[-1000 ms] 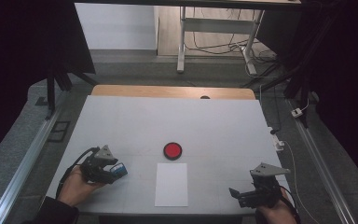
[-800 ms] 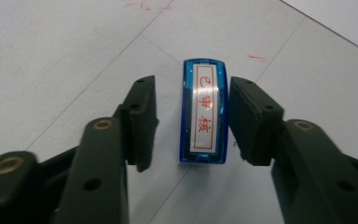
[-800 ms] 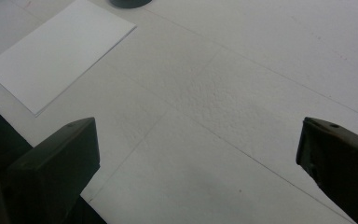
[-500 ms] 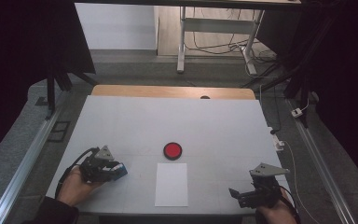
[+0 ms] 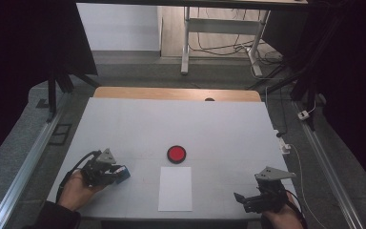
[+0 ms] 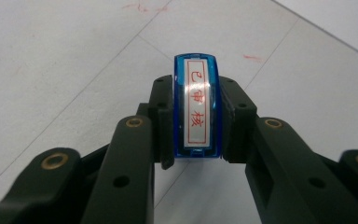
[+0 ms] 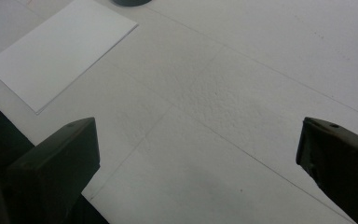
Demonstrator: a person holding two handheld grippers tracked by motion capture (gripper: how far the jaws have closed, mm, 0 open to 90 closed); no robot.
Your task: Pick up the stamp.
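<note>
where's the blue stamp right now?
The blue stamp is clamped between the jaws of the left gripper, at the table's near left in the high view, left of the white paper sheet and the red ink pad.

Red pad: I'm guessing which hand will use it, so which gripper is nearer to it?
Left. The left gripper, shut on a blue stamp, sits left of the red pad; the right gripper is farther, toward the near right corner.
</note>
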